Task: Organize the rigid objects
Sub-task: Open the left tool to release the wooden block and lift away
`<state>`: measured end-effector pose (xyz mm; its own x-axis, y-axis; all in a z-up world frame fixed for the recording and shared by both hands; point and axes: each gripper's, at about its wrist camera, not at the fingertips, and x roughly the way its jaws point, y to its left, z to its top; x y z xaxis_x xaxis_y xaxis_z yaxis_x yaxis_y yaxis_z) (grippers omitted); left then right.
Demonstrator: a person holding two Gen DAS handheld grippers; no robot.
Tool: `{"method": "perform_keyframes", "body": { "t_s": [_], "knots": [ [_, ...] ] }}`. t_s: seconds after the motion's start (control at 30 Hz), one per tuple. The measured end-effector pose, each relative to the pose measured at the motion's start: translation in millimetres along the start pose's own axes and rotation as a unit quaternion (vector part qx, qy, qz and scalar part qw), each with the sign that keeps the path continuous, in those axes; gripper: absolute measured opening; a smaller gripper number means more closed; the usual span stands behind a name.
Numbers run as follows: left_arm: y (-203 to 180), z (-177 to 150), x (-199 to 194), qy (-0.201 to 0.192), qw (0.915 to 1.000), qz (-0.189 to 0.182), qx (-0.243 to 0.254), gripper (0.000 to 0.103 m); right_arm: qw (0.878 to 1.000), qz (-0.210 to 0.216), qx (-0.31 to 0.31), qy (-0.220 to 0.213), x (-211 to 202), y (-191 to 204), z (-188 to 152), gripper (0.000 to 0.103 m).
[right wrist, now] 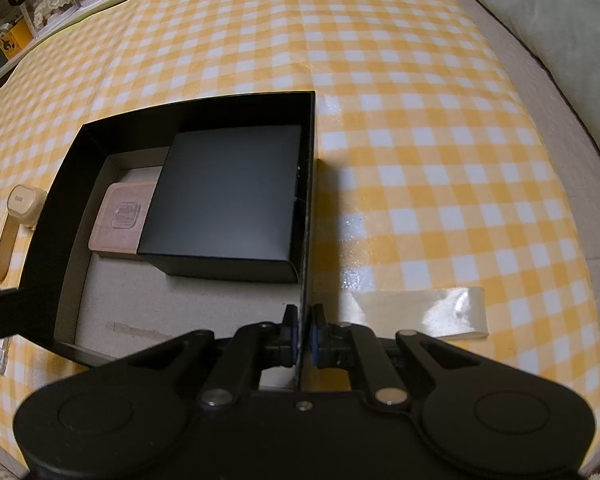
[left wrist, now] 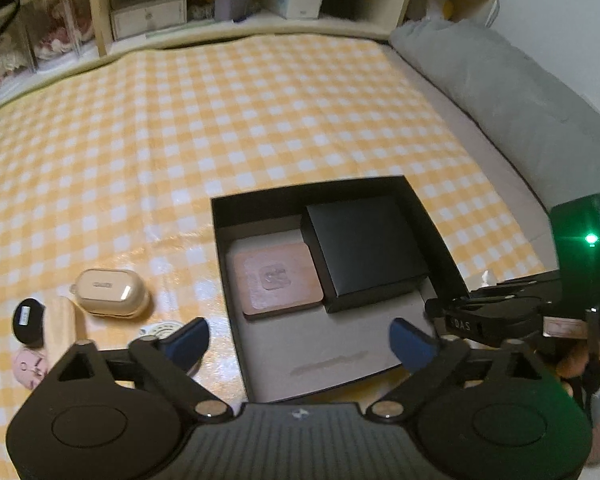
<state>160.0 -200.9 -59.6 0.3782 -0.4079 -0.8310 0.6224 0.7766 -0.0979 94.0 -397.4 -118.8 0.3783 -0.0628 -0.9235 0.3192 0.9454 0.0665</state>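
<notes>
An open black storage box (left wrist: 220, 216) (right wrist: 306, 184) lies on the checked cloth. Inside it are a smaller black box (left wrist: 364, 252) (right wrist: 228, 196) and a brown square coaster (left wrist: 278, 278) (right wrist: 118, 216). My left gripper (left wrist: 300, 340) is open and empty, hovering over the box's near part. My right gripper (right wrist: 304, 338) is shut on the box's right wall; it also shows at the right of the left wrist view (left wrist: 460, 320). Left of the box lie a beige earbud case (left wrist: 110, 292) (right wrist: 22, 204), a wooden piece (left wrist: 62, 328) (right wrist: 6, 248) and a small black oval thing (left wrist: 28, 318).
A yellow-and-white checked cloth (left wrist: 260, 120) (right wrist: 420, 120) covers the surface. A grey pillow (left wrist: 500, 92) (right wrist: 560, 20) lies on the right. Shelves with boxes (left wrist: 148, 12) stand behind. A clear tape strip (right wrist: 440, 312) lies right of the box. A pink item (left wrist: 28, 364) sits at the near left.
</notes>
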Motion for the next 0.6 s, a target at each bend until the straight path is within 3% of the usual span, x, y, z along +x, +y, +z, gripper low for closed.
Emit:
{"method": "perform_keyframes", "body": {
  "t_s": [0.33,0.6],
  "knots": [
    [12,-12,-36,-0.040,0.9991,-0.015,-0.005,0.103,1.000,-0.001,-0.002,0.001,1,0,-2,0.007],
    [45,-18,-63,-0.082,0.9962,0.024,0.012,0.103,1.000,-0.002,-0.007,0.005,5,-2,-4,0.007]
  ]
}}
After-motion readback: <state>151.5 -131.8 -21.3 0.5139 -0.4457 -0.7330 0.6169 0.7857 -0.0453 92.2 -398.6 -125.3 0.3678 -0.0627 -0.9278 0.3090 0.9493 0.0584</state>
